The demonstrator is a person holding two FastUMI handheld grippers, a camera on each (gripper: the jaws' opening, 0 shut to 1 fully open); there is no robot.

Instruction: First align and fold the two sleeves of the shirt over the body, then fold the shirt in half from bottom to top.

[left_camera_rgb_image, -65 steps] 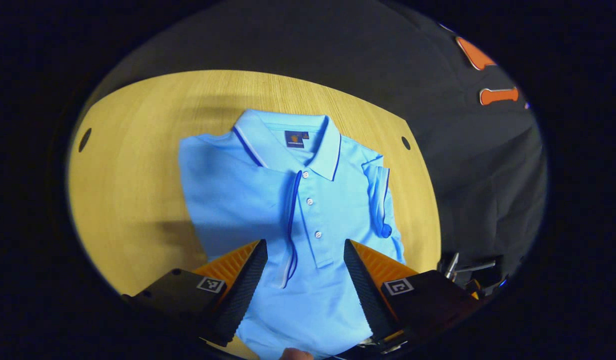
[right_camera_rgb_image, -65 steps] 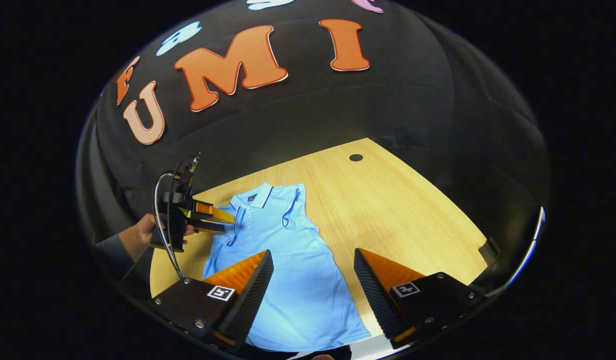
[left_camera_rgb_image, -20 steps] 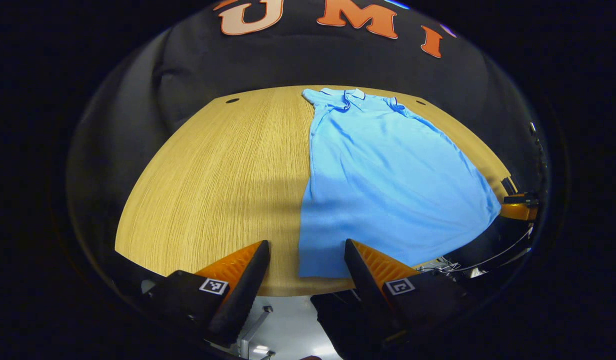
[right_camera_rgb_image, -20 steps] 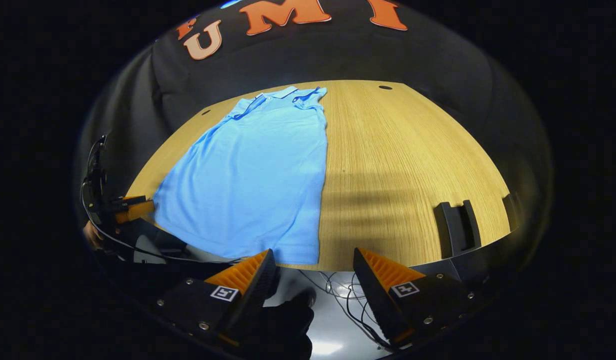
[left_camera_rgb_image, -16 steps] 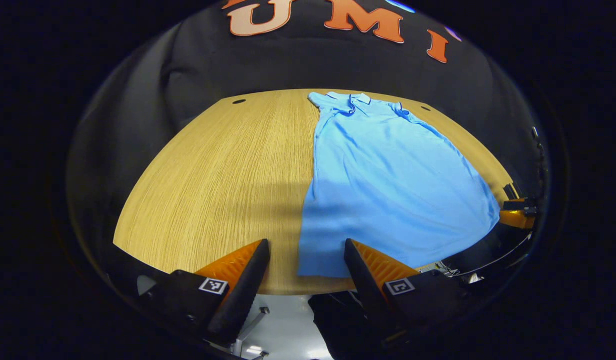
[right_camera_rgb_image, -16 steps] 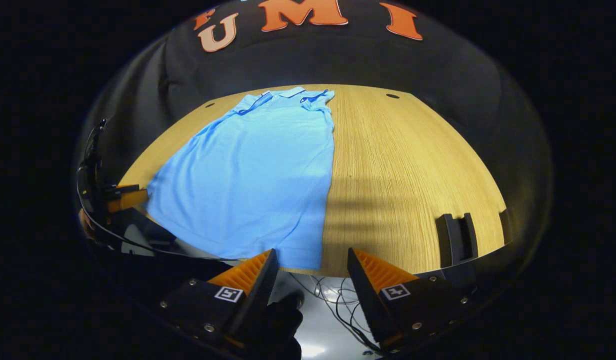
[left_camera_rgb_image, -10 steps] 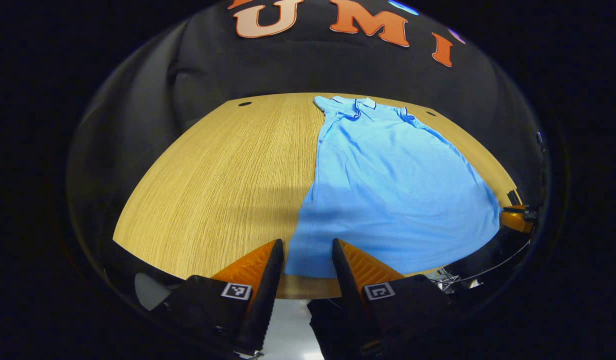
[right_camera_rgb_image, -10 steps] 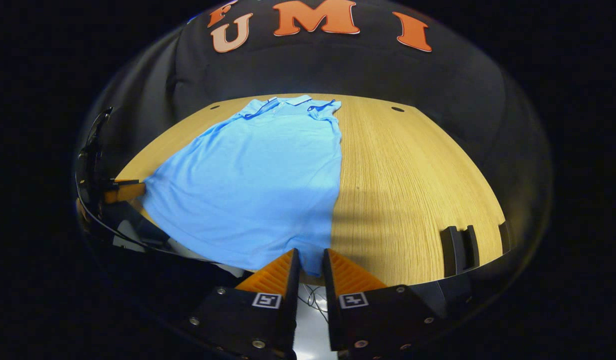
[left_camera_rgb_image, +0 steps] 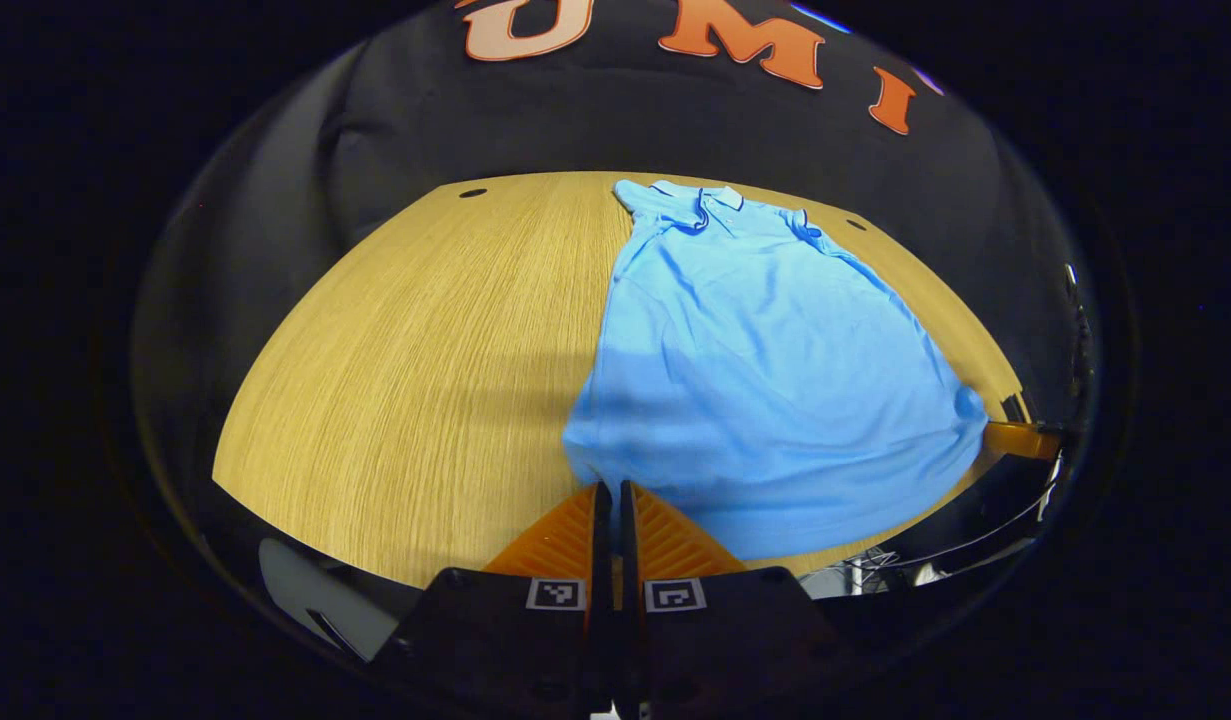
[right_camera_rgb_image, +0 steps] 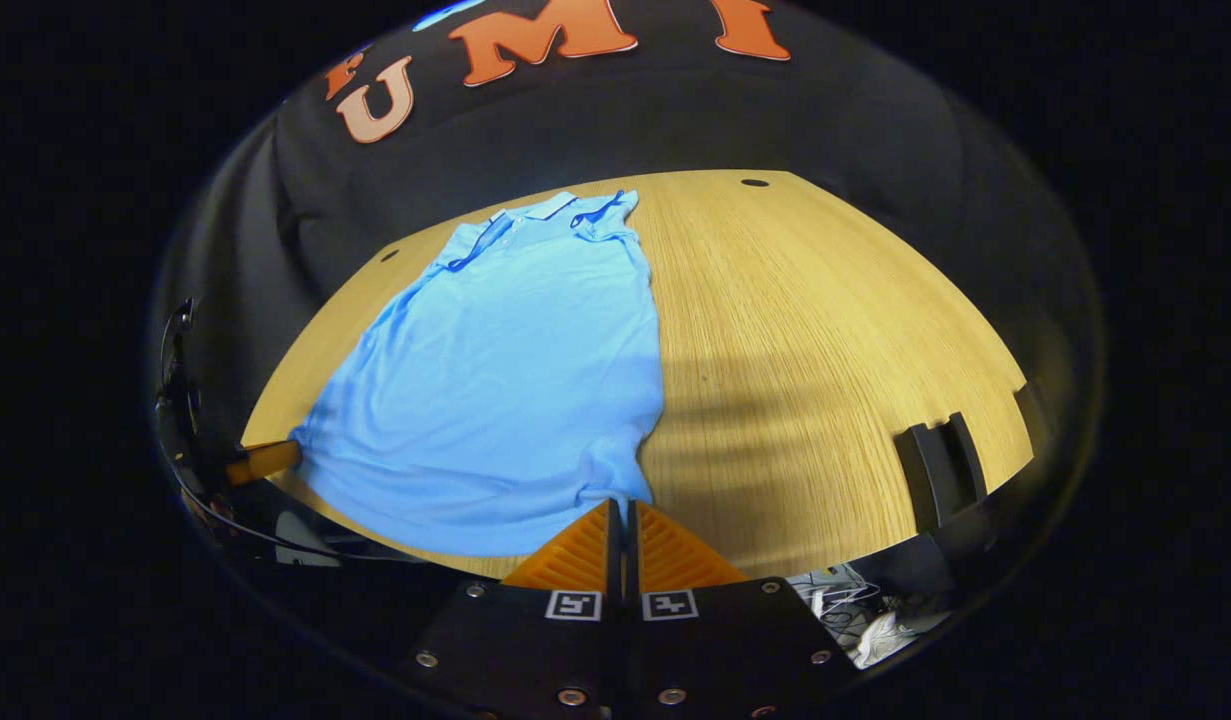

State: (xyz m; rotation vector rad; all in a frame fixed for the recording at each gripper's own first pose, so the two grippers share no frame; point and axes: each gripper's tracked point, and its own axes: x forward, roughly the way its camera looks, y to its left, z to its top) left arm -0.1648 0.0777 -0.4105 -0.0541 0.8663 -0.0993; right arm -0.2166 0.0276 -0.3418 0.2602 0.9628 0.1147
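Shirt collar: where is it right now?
In the left gripper view the shirt collar lies at the table's far edge by the booth wall, opposite the hem corner pinched by the left gripper. The right gripper view shows it far, left of centre.

The shirt (left_camera_rgb_image: 765, 370) is a plain light blue, with dark blue piping along the collar (left_camera_rgb_image: 697, 196) and the sleeve edges. It lies on a table (left_camera_rgb_image: 415, 340) of pale yellow-tan wood with fine straight grain running lengthwise; small dark round holes (right_camera_rgb_image: 754, 183) dot its far edge. A black slotted holder (right_camera_rgb_image: 940, 470) sits at the table's near corner in the right gripper view.
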